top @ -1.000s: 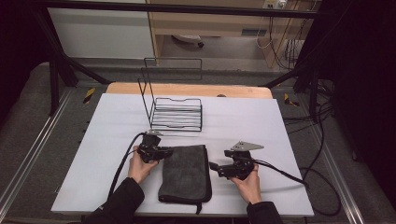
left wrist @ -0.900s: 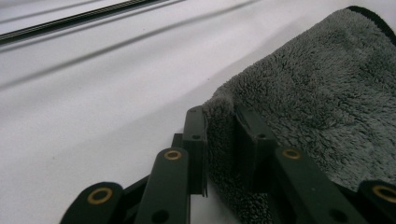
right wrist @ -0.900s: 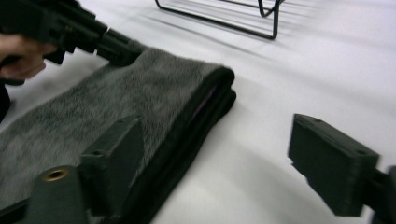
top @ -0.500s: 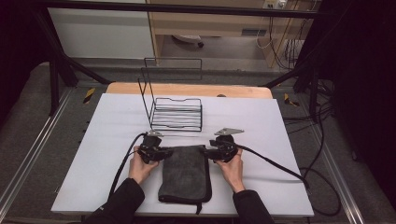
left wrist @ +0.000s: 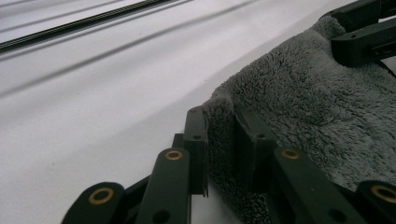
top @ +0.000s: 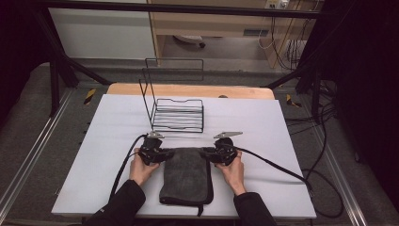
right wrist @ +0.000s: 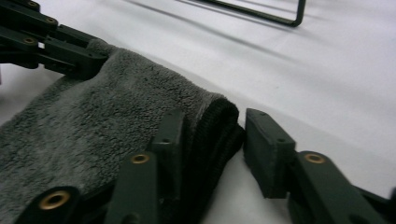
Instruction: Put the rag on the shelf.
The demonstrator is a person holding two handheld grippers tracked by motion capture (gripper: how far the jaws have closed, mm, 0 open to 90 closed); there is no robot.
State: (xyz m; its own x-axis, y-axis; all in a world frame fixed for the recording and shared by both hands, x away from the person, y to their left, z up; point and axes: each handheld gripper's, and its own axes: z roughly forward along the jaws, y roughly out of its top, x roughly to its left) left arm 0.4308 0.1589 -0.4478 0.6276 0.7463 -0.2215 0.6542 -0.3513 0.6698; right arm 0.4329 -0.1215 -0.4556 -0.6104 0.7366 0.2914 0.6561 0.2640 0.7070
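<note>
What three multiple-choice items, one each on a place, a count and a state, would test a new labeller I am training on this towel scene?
1. Where does the wire rack stand relative to the grey towel?
A. On the far side of it
B. On top of it
C. Under it

2. How many hand-held grippers are at the towel's far edge?
A. None
B. One
C. Two

3. How does the left hand-held gripper meet the towel?
A. It hangs high above it
B. Its jaws pinch a corner
C. It lies shut on bare table

Answers: 1 A, the rack stands on the white table beyond the towel. 2 C, the left one and the right hand-held gripper each sit at a far corner. 3 B, a fold of towel is squeezed between its jaws.
</note>
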